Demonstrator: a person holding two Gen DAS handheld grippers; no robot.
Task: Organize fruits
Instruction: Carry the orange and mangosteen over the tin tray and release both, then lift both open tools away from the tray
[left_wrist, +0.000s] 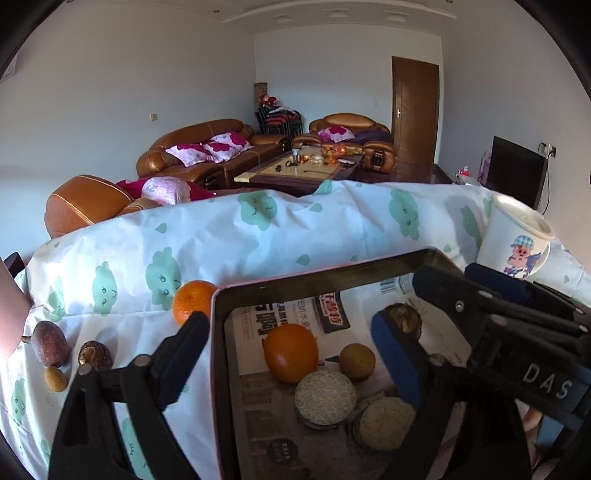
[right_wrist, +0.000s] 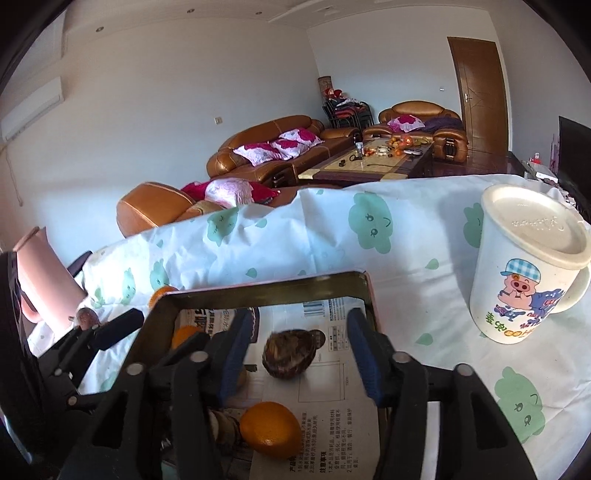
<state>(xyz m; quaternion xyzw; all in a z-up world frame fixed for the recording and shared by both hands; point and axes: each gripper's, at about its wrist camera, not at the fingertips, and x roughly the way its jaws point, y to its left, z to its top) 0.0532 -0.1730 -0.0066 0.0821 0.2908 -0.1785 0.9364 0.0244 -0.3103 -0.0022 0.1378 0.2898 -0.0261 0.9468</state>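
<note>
A dark metal tray (left_wrist: 218, 332) lined with newspaper sits on the clouded cloth. In it lie an orange (left_wrist: 291, 352), a small yellow-brown fruit (left_wrist: 357, 361), two round rice cakes (left_wrist: 325, 398) and a brown scaly fruit (right_wrist: 290, 354). My left gripper (left_wrist: 291, 343) is open, its fingers astride the tray's left wall. My right gripper (right_wrist: 295, 350) is open over the tray, its fingers either side of the brown scaly fruit, not touching it. Outside the tray to the left lie a mandarin (left_wrist: 192, 301), a purple-brown fruit (left_wrist: 50, 343), a brown scaly fruit (left_wrist: 95, 355) and a small yellow fruit (left_wrist: 55, 378). A second orange (right_wrist: 269, 428) lies under my right gripper.
A white lidded mug with a pig cartoon (right_wrist: 528, 266) stands to the right of the tray. A pink container (right_wrist: 44, 277) stands at the table's left edge. Behind the table are brown leather sofas (left_wrist: 207, 147) and a coffee table (left_wrist: 303, 170).
</note>
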